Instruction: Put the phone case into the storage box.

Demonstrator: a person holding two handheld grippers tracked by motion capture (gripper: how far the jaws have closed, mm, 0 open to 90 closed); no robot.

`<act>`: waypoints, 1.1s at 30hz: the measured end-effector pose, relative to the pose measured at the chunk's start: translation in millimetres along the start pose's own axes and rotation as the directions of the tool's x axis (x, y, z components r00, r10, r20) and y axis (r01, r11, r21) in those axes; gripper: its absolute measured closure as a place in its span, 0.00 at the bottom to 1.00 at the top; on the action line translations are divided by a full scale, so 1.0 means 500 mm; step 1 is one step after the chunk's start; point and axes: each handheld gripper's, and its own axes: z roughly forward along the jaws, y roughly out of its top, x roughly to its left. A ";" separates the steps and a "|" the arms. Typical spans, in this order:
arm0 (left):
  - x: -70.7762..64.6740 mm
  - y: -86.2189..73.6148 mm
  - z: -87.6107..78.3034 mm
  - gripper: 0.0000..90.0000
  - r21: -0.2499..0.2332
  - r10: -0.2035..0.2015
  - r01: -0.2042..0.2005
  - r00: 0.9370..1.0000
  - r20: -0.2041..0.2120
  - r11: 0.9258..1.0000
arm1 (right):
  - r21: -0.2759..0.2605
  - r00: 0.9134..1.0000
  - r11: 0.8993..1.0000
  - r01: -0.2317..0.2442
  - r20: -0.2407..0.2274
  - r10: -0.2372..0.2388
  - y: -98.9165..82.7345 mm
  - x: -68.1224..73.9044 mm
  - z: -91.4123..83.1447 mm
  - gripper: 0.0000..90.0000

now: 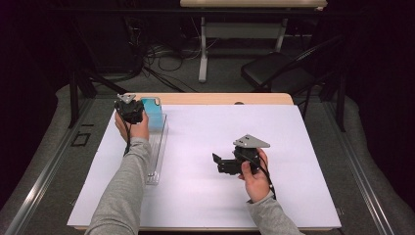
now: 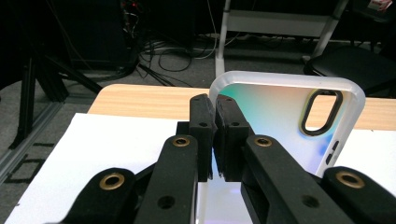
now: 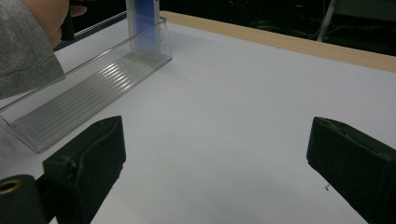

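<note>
A phone case (image 2: 280,116) with a white rim and a blue-green back stands upright at the far end of a clear plastic rack (image 1: 157,147). From above, the case (image 1: 152,113) shows as a blue block at the table's back left. My left gripper (image 2: 215,100) is shut on the case's side edge, with the thin rim pinched between the pads. In the high view, the left gripper (image 1: 131,110) sits just left of the case. My right gripper (image 1: 215,161) hovers over the middle of the white sheet, and its jaws (image 3: 215,154) stand wide open with nothing between them.
The clear rack (image 3: 93,88) runs along the left side of the white sheet (image 1: 220,137), with ridged slots along its floor. A sleeve and hand (image 3: 28,37) lie beside it. Beyond the table's wooden far edge (image 1: 220,99) are a black chair (image 1: 279,71), cables and a desk leg.
</note>
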 end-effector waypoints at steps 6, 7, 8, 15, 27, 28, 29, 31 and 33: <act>-0.001 -0.001 0.002 0.93 0.005 0.004 -0.004 1.000 0.003 1.000 | -0.001 1.000 1.000 0.001 0.002 -0.001 -0.001 0.000 0.001 0.05; -0.001 -0.001 0.002 0.92 0.005 0.004 -0.004 1.000 0.005 1.000 | 0.000 1.000 1.000 0.003 0.001 -0.003 -0.001 0.000 0.001 0.05; -0.001 -0.001 0.002 0.91 0.005 0.004 -0.004 1.000 0.005 1.000 | -0.002 1.000 1.000 0.000 0.001 0.000 -0.001 0.001 0.002 0.05; 0.003 0.002 -0.001 0.84 0.000 0.000 0.000 1.000 0.008 1.000 | -0.002 1.000 1.000 -0.001 0.002 0.001 -0.001 0.001 0.002 0.05; 0.006 0.004 -0.005 0.70 0.009 -0.003 0.003 1.000 0.005 1.000 | 0.000 1.000 1.000 0.006 0.001 -0.006 -0.002 0.002 0.003 0.05; 0.007 0.004 -0.005 0.69 0.007 -0.004 0.004 1.000 0.004 1.000 | -0.001 1.000 1.000 0.004 0.001 -0.004 -0.001 0.002 0.003 0.05; 0.007 0.005 -0.006 0.67 0.007 -0.004 0.004 1.000 0.003 1.000 | 0.000 1.000 1.000 0.004 0.000 -0.004 -0.001 0.002 0.003 0.05; 0.008 0.006 -0.007 0.65 0.003 -0.006 0.006 1.000 0.007 1.000 | 0.000 1.000 1.000 0.003 0.001 -0.003 -0.001 0.002 0.003 0.05; 0.009 0.006 -0.008 0.64 0.006 -0.003 0.003 1.000 0.006 1.000 | 0.000 1.000 1.000 0.003 0.001 -0.003 -0.001 0.002 0.003 0.05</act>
